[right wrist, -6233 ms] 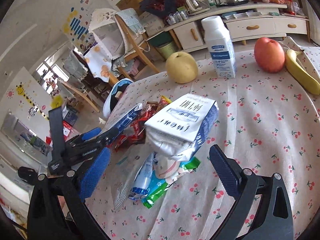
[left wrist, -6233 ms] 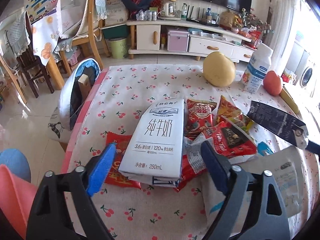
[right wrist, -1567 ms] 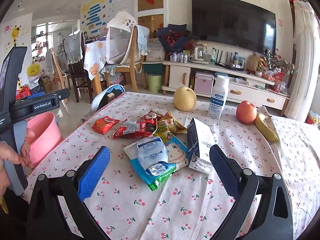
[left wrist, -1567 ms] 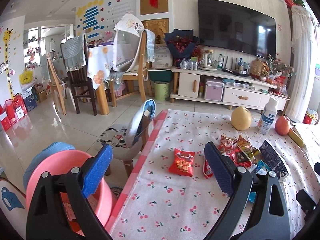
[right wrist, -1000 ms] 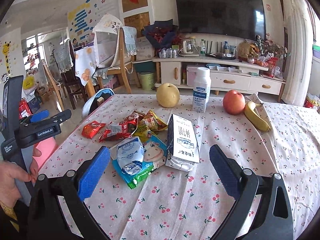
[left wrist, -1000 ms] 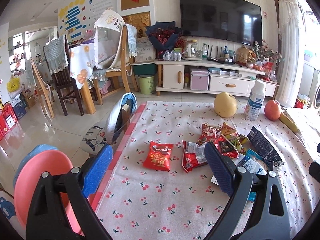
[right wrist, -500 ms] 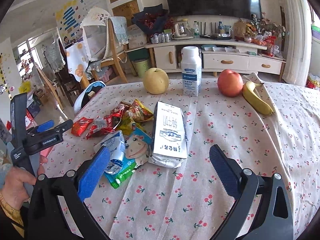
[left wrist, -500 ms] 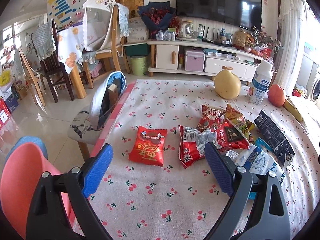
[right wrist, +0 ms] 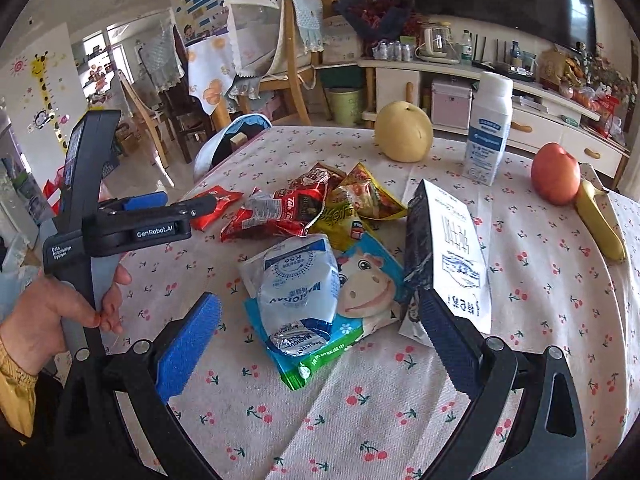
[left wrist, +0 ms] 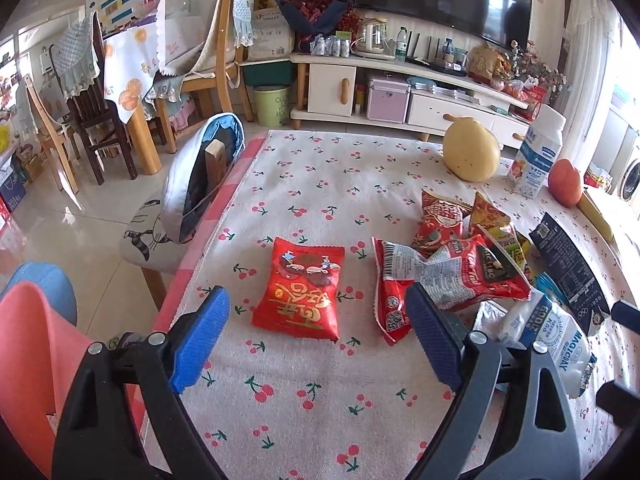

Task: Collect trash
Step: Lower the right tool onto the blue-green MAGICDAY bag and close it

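A red snack packet (left wrist: pixel 301 290) lies flat on the cherry-print tablecloth (left wrist: pixel 304 396), just ahead of my open, empty left gripper (left wrist: pixel 316 334). Right of it lies a pile of red and yellow wrappers (left wrist: pixel 452 256). In the right wrist view my open, empty right gripper (right wrist: pixel 320 340) hovers over a crumpled white-blue milk pouch (right wrist: pixel 298 288) and a cow-print wrapper (right wrist: pixel 360 284). A flattened milk carton (right wrist: pixel 452 252) lies by the right finger. The left gripper (right wrist: pixel 160 216) shows at left, held by a hand.
A pink bin (left wrist: pixel 32 364) stands on the floor left of the table. A pear (left wrist: pixel 471 156), a milk bottle (left wrist: pixel 536 160), an apple (left wrist: pixel 565 186) and a banana (right wrist: pixel 600 220) sit at the far side. A chair (left wrist: pixel 196 184) stands against the table's left edge.
Both grippers have moved down and forward toward the table. The left now sits close over the red packet; the right is closer to the milk pouch and carton.
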`<act>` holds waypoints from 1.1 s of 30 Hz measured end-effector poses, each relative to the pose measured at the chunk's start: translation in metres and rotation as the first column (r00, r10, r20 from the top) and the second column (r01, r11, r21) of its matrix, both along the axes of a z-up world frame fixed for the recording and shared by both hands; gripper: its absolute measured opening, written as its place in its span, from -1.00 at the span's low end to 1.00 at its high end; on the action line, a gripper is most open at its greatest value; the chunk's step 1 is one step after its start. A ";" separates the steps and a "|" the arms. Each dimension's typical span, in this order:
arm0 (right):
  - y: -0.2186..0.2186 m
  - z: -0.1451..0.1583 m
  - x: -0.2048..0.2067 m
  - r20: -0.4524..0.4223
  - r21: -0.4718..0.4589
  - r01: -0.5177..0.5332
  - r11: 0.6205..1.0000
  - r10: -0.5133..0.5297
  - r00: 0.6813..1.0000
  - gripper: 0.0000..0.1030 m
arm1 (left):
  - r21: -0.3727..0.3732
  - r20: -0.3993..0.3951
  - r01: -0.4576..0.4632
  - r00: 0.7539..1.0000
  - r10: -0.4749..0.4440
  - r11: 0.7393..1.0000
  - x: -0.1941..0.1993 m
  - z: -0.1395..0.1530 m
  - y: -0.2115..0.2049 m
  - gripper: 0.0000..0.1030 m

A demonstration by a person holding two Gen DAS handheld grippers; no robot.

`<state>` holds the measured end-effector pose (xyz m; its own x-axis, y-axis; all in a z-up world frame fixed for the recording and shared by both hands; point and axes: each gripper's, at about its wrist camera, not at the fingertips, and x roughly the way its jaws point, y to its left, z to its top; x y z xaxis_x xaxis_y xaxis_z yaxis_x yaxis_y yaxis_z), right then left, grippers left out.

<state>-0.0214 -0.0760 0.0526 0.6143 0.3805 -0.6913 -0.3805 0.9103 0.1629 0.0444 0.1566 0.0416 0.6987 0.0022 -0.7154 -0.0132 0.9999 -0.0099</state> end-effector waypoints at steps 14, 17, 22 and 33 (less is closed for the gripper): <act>0.022 -0.023 0.020 -0.010 -0.052 -0.056 0.997 0.055 0.998 0.90 | -0.003 -0.062 -0.021 0.998 0.021 1.000 0.021 -0.017 0.007 0.39; 0.027 -0.025 0.021 -0.005 -0.071 -0.065 0.995 0.065 0.998 0.89 | -0.010 -0.070 -0.018 0.997 0.017 1.000 0.022 -0.019 0.006 0.29; 0.032 -0.030 0.022 0.001 -0.117 -0.070 0.991 0.071 0.997 0.88 | -0.010 -0.072 -0.015 0.997 0.015 1.000 0.021 -0.020 0.004 0.13; 0.033 -0.032 0.022 0.021 -0.154 -0.054 0.987 0.058 0.998 0.46 | 0.000 -0.086 -0.023 0.996 0.022 1.000 0.018 -0.023 0.000 0.03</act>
<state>0.0005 -0.0432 0.0207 0.6131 0.3055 -0.7286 -0.4336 0.9010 0.0130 0.0623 0.1568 0.0187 0.6345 0.0165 -0.7727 -0.0365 0.9993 -0.0086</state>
